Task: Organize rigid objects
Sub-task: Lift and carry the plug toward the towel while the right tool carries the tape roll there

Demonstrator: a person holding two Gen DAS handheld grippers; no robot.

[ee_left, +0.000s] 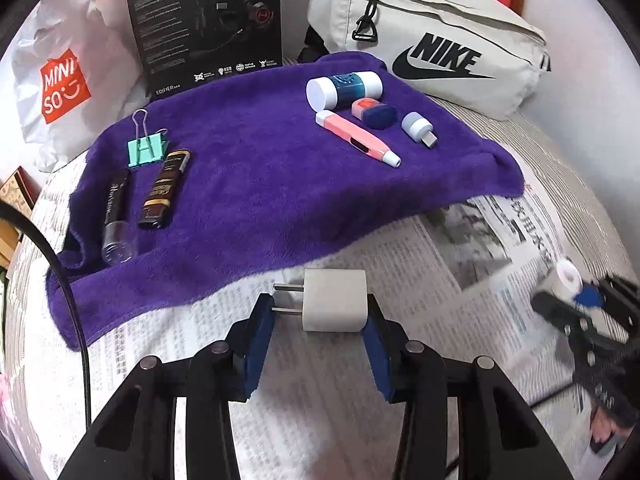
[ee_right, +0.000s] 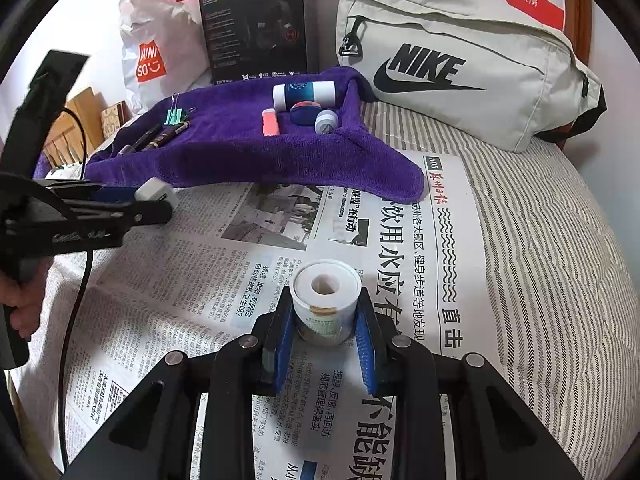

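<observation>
Left hand-held gripper (ee_left: pixel 320 316) is closed on a white plug adapter (ee_left: pixel 334 300), its blue pads (ee_left: pixel 378 344) against both sides and the prongs pointing left. The adapter sits over newspaper (ee_left: pixel 400 248) spread on the bed (ee_right: pixel 540 240), just off the near edge of the purple towel (ee_left: pixel 248 184).

Right hand-held gripper (ee_right: pixel 324 332) holds a small white tube (ee_right: pixel 326 300), w/ a round hole in its top end facing the camera; its jaws are narrow, pads on both sides. It looks raised a little off the newspaper, but that's hard to tell.

On the towel, left end: a green binder clip (ee_left: pixel 146 148), a dark pen (ee_left: pixel 116 208) and a black-and-gold lighter (ee_left: pixel 164 190), side by side. Right end: a blue-and-white roll (ee_left: pixel 344 88), an eraser (ee_left: pixel 374 112), a pink pen-shaped cutter (ee_left: pixel 358 138) and a small USB adapter (ee_left: pixel 418 128), close together.

Behind the towel: a Miniso bag (ee_left: pixel 64 88), a black headset box (ee_left: pixel 208 24) and a Nike bag (ee_left: pixel 432 44).
</observation>
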